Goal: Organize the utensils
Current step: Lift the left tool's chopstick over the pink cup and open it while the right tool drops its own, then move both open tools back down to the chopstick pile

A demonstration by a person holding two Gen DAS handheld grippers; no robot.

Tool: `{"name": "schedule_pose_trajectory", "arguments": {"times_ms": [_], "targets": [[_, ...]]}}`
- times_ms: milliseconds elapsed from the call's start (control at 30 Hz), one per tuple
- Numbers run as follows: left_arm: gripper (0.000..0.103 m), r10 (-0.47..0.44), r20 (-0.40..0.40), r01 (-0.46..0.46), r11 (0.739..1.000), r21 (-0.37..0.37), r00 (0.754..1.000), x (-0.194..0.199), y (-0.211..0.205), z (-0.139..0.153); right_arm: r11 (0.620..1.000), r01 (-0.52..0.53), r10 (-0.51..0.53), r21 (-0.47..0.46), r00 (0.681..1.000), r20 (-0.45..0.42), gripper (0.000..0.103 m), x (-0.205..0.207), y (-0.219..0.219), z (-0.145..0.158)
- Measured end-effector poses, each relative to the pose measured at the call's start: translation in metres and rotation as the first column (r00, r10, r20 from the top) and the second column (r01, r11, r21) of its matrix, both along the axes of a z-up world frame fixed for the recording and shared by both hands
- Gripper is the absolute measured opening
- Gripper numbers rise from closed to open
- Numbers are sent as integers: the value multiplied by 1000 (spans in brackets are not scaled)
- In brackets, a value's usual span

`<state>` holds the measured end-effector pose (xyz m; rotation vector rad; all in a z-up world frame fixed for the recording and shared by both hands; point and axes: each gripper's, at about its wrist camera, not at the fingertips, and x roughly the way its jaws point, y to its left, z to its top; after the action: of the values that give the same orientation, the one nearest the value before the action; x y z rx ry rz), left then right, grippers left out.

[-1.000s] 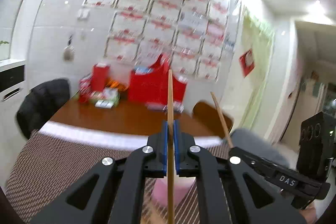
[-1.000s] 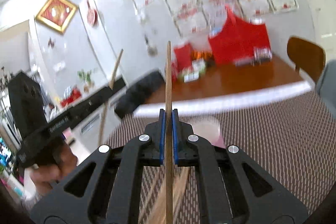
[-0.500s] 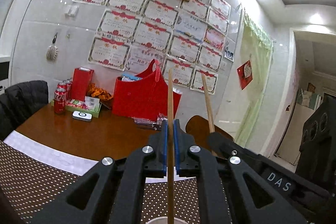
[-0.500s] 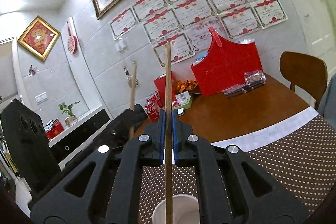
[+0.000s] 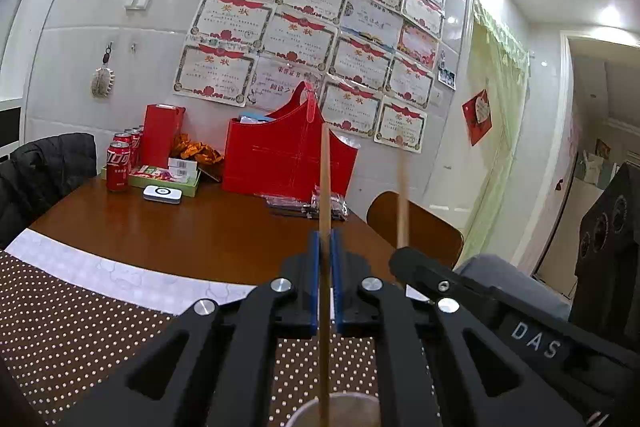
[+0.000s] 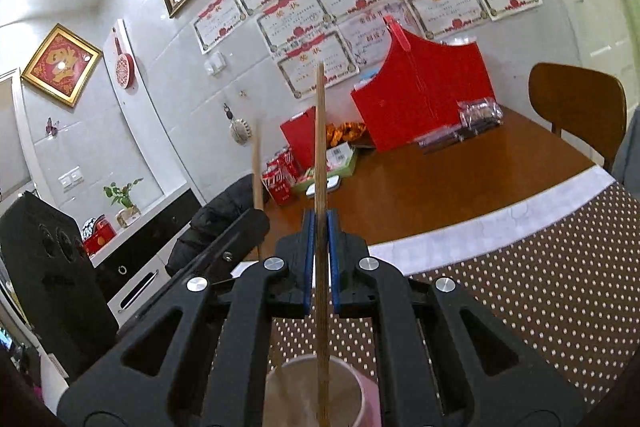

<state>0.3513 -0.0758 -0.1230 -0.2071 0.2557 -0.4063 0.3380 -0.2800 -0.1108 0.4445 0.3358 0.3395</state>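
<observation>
I am holding both chopsticks upright over the cup, lower ends inside; the left gripper and right gripper have been opening, jaws loosening around the left chopstick and right chopstick.

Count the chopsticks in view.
2. One chopstick stands between the left gripper's pads, the second chopstick between the right gripper's. Both jaws have just been opening, and both sticks' lower ends reach into the cup. More may lie hidden inside the cup.
</observation>
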Motion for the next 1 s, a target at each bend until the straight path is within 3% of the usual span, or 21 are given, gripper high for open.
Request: {"name": "schedule_pose_trajectory", "arguments": {"times_ms": [33, 67, 100, 167, 200, 400, 833, 1000], "targets": [[17, 1, 1, -1, 1000, 5, 1000, -4, 2, 1, 1000, 9, -9, 6, 1000, -5, 36, -4, -3, 1], [27, 15, 2, -15, 1000, -2, 1000, -8, 6, 2, 999, 43, -43, 18, 999, -4, 61, -10, -8, 1], [49, 20, -2, -20, 1000, -3, 1000, -12, 9, 4, 998, 51, -52, 38, 999, 9, 81, -17, -14, 3], [72, 38, 3, -38, 999, -13, 999, -23, 19, 9, 997, 65, -66, 46, 998, 14, 89, -27, -18, 6], [73, 41, 12, -41, 999, -17, 999, -28, 22, 11, 997, 69, -70, 42, 997, 12, 95, -32, -20, 10], [81, 91, 15, -92, 995, 31, 996, -64, 40, 29, 995, 100, -100, -2, 995, -17, 97, -60, -21, 28], [81, 185, 16, -185, 967, 174, 983, -158, 69, 60, 989, 102, -104, -106, 994, -12, 97, -137, -8, 70], [81, 223, -3, -217, 954, 208, 975, -188, 81, 59, 982, 75, -84, -176, 995, -49, 97, -166, 3, 69]]}}
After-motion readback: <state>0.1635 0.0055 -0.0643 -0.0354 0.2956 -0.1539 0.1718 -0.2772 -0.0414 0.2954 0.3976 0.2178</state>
